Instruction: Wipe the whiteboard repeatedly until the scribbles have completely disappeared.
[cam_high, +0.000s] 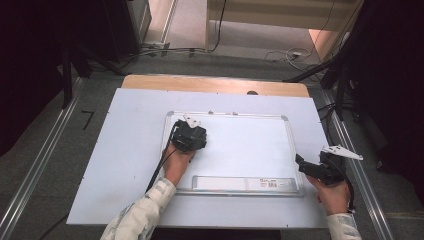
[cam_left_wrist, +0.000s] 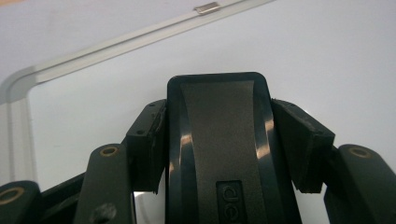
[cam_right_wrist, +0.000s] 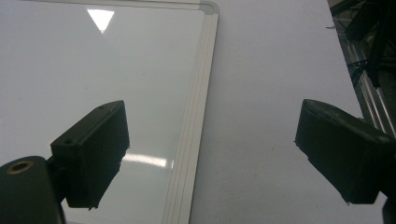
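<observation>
Tongs first: the left tongs (cam_left_wrist: 219, 154) are clamped on a black eraser (cam_left_wrist: 219, 140), its pads pressing both sides, and they hold it over the far-left part of the whiteboard (cam_high: 285, 150). The right tongs (cam_right_wrist: 210, 154) stand wide open with nothing between them, hanging over the board's right frame edge near the bench (cam_high: 125, 165) margin. My reading is that wiping is in hand; the next move likely calls for keeping the eraser flat on the surface and sweeping it rightward. It looks like a rounded black block with a textured grey top and raised lettering. The board looks clean and glossy
</observation>
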